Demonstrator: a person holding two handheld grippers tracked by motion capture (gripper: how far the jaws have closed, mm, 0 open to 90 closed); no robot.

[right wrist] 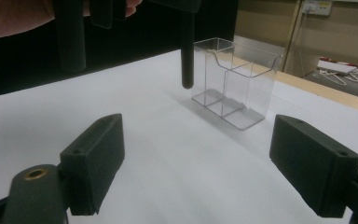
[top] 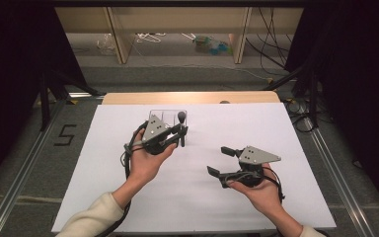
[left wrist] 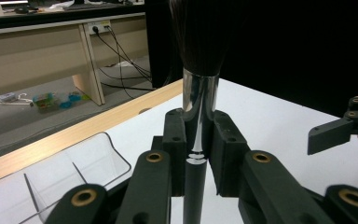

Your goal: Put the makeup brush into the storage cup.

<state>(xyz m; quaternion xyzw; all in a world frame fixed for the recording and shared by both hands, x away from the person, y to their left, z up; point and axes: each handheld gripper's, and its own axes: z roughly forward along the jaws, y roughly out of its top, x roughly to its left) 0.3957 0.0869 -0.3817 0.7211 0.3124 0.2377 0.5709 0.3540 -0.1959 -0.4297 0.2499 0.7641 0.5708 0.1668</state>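
A makeup brush [top: 181,117] with dark bristles, a silver ferrule [left wrist: 200,93] and a black handle stands upright, bristles up. My left gripper [top: 182,134] is shut on the brush just below the ferrule and holds it above the white table. Its handle end [right wrist: 187,60] hangs clear of the surface, close beside a clear acrylic holder [top: 164,114] with compartments [right wrist: 237,79]. The holder also appears low on the left in the left gripper view [left wrist: 88,158]. My right gripper [top: 218,160] rests to the right and nearer the person, jaws wide open, with nothing between the pads [right wrist: 95,158].
A white sheet [top: 256,128] covers the table, with a wooden edge [top: 192,97] at the far side. Beyond it, the floor holds cables, shelving legs and small clutter [top: 212,45]. Dark curtains close in both sides.
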